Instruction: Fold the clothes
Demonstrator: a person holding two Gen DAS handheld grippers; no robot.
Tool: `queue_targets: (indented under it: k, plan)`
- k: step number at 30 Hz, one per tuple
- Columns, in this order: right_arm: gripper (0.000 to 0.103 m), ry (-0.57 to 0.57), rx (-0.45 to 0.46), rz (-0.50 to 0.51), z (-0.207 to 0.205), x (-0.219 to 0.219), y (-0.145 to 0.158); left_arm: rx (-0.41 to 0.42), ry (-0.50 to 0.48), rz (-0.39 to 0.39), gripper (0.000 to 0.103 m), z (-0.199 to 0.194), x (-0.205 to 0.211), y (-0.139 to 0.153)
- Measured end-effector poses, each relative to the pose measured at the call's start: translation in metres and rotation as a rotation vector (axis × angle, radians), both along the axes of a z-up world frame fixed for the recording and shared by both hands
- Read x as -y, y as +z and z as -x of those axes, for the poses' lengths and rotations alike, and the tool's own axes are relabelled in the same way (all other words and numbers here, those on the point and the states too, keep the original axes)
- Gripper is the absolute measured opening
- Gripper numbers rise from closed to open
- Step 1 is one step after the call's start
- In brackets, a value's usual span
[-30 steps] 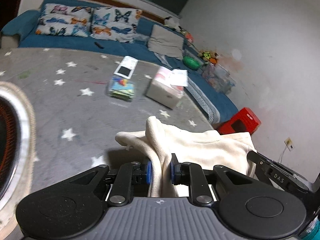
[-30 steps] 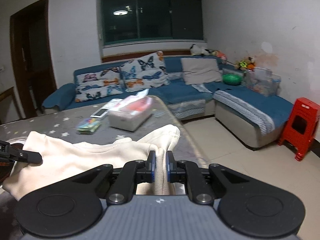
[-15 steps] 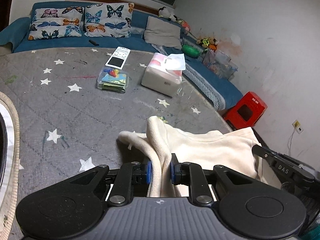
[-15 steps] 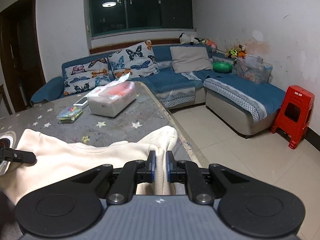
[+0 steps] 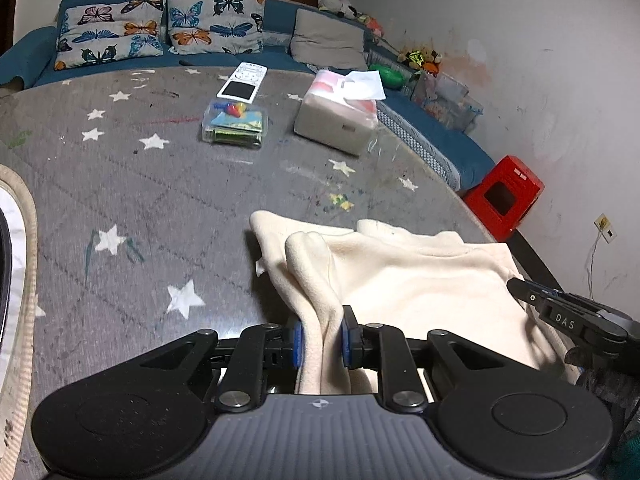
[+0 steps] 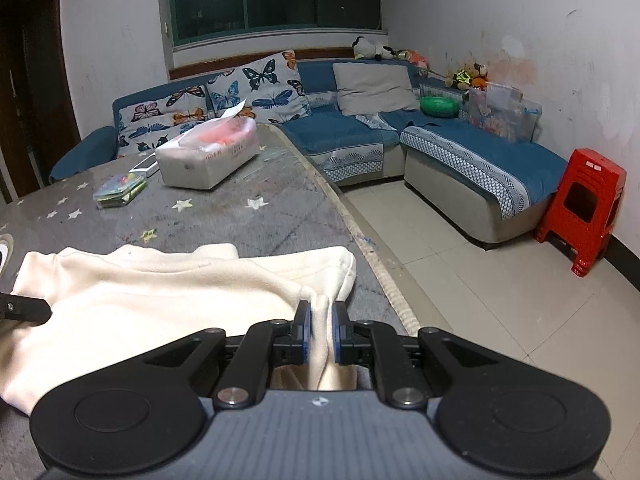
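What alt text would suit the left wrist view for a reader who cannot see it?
The left hand-held gripper is shut on a bunched edge of a cream garment lying on a grey star-patterned table. Beyond lie a tissue box, a remote and a blue sofa.

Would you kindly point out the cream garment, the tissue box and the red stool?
cream garment [image 5: 420,280], left wrist view, flat middle.
tissue box [image 6: 208,160], right wrist view, front side.
red stool [image 6: 580,208], right wrist view, front face.

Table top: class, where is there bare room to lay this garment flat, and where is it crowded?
Bare star-patterned cover lies between the cream garment and the clear plastic box, stretching left toward the round rim. It is crowded at the far side: plastic box, remote and tissue box.
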State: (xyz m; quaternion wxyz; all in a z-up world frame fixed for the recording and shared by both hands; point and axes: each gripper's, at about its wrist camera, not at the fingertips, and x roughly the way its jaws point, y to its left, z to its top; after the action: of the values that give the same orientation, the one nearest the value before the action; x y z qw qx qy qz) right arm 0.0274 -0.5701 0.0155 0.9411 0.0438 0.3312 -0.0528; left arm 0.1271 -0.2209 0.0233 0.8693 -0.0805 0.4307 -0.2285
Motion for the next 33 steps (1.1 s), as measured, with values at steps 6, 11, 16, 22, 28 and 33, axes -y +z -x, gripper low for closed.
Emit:
queue_targets:
  k: [6,11,16,22,28,33]
  plan:
    - [0.011,0.007,-0.004,0.005,0.006,-0.002,-0.001,0.003,-0.008,-0.008,0.024,0.005,-0.003,-0.001]
    - [0.019,-0.006,0.002,0.025,0.008,-0.003,0.006,0.006,-0.003,-0.020,0.028,0.008,-0.004,0.001]
    - [0.021,0.007,0.035,0.021,0.017,-0.010,0.018,0.020,0.001,-0.040,0.041,0.012,-0.006,0.002]
    - [0.032,0.103,0.053,-0.005,0.030,-0.035,0.024,0.045,0.005,-0.066,0.049,0.018,-0.008,0.004]
    - [0.037,0.169,0.033,-0.032,0.042,-0.057,0.015,0.091,-0.004,-0.082,0.056,0.030,-0.011,0.011]
    - [0.040,0.190,0.028,0.003,0.055,-0.065,0.006,0.126,-0.026,-0.111,0.056,0.040,-0.010,0.011]
